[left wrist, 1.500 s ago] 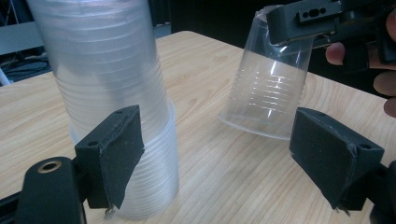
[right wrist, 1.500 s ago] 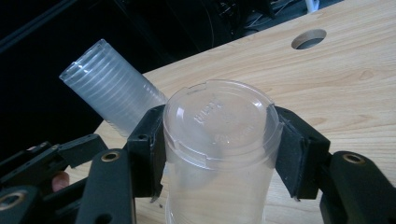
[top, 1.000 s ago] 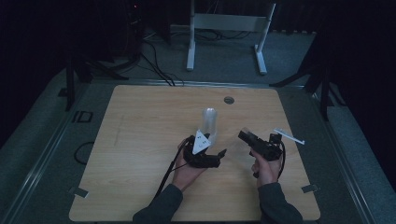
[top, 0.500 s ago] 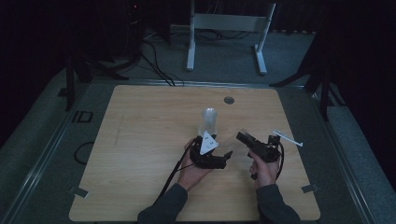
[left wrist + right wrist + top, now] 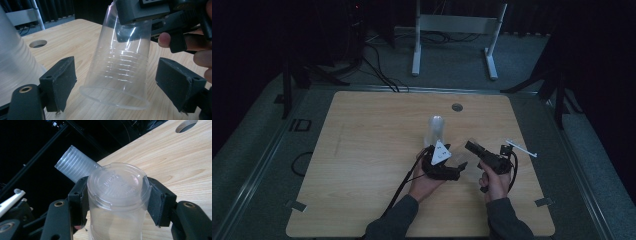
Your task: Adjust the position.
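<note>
Right gripper view shows the right gripper (image 5: pixel 117 195) pinching a clear plastic cup (image 5: pixel 117 202) near its closed base, jaws pressed against both sides. Left gripper view has that cup (image 5: pixel 120 67) hanging upside down, tilted, rim just above the wooden table (image 5: pixel 75 37) — between the left gripper's (image 5: pixel 116 85) spread jaws, which do not touch it. High view places a stack of clear cups (image 5: pixel 436 131) just beyond both grippers, near mid-table.

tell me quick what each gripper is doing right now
Left gripper: open, jaws either side of the clear plastic cup, not touching it.
Right gripper: shut on that upside-down cup near its base.
</note>
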Action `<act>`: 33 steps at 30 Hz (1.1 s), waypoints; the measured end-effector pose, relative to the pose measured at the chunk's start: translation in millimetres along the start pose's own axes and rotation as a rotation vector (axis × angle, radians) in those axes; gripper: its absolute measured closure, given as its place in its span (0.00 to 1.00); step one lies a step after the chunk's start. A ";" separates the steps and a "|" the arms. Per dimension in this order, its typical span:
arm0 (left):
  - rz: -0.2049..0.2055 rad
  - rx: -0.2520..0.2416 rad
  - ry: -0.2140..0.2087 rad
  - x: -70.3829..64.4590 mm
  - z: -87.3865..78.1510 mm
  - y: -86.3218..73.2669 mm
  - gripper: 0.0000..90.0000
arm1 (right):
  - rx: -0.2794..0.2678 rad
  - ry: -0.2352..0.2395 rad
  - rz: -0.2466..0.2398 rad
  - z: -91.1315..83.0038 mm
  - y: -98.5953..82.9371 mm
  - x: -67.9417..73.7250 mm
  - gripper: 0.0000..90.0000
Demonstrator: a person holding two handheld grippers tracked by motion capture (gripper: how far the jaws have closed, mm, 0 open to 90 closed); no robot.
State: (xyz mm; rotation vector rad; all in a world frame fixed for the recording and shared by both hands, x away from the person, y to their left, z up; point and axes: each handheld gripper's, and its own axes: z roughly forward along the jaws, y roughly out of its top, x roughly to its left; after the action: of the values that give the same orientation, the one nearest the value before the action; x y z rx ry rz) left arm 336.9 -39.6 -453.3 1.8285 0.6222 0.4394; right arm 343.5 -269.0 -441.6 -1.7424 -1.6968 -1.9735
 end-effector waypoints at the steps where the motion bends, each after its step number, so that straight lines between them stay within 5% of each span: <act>1: 0.000 -0.005 0.000 -0.5 1.9 -0.7 0.18 | 0.000 0.002 0.007 -0.1 0.0 -0.3 0.46; 12: -0.014 0.002 -0.014 0.2 11.9 -5.8 0.18 | 0.001 0.023 0.039 -0.1 0.1 -2.1 0.46; 33: 0.043 0.016 0.005 -7.3 13.8 -6.4 0.30 | 0.015 0.040 0.067 -0.7 -0.1 -6.6 0.46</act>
State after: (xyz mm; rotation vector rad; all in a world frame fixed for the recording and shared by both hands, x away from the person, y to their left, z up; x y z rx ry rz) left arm 337.7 -52.7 -463.8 1.8590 0.5919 0.4689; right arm 345.5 -273.4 -446.1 -1.7188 -1.6149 -1.9493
